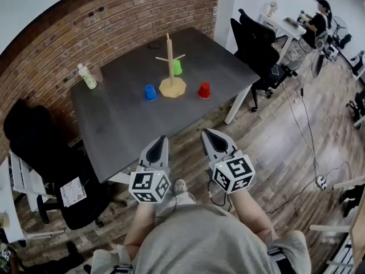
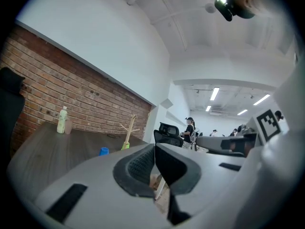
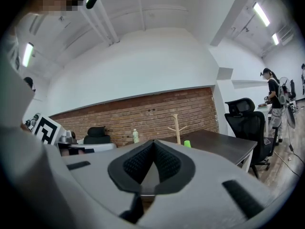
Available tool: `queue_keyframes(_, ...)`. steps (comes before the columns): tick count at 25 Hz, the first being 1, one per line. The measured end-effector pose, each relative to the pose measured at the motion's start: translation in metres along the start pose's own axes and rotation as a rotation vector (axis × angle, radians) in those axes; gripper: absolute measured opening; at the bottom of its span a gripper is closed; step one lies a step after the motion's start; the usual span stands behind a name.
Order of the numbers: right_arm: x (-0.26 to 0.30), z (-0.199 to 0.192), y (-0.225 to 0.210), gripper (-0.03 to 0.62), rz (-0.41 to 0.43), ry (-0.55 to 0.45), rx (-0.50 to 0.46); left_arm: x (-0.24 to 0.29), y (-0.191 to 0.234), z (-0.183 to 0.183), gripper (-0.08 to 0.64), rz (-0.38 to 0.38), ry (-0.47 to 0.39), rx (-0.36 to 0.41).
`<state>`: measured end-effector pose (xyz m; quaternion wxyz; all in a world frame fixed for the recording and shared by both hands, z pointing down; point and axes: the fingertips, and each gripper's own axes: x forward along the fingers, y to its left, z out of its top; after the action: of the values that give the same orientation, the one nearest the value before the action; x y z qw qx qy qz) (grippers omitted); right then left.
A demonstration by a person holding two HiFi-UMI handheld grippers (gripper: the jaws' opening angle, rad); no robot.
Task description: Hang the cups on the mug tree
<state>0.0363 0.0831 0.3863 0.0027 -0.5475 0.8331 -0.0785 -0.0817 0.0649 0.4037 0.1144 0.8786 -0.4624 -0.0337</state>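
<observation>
Progress: nothing was hung yet; the mug tree (image 1: 170, 61) stood bare.
Cups: the blue cup (image 1: 150, 92), red cup (image 1: 204, 90) and green cup (image 1: 177, 67) sat on the counter (image 1: 120, 124) near its base.
Left hand-held gripper (image 1: 162, 139): jaws together, empty.
Right hand-held gripper (image 1: 207, 133): jaws together, empty.

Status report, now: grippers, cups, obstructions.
Left gripper and right gripper shut, empty, short of the table. Blue cup, red cup, green cup stand round the mug tree, none hung. Bottle at the table's corner, clear of the path.

You are working in an office. Ahead of your right gripper (image 1: 207, 133): a dark desk (image 1: 125, 113) against a brick wall (image 1: 114, 21). To its right: black swivel chairs (image 1: 254, 44) and a person (image 1: 318, 17) at a white desk (image 1: 279, 26).
</observation>
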Motion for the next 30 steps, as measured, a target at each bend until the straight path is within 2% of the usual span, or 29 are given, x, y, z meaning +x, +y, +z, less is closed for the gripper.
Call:
queue_keyframes(15,0.113,0.017,-0.052,0.000,-0.039,0.013,-0.002,0.103,0.069,0.020,0.009,-0.019,0.022,-0.012)
queue_keyframes(21,0.156,0.016,-0.068,0.000,-0.056,0.015,-0.004,0.136,0.104,0.020,0.009,-0.013,0.035,-0.026)
queue_keyframes(30,0.193,0.007,-0.098,0.000,-0.109,0.033,-0.015,0.178,0.133,0.009,0.009,-0.030,0.061,-0.037)
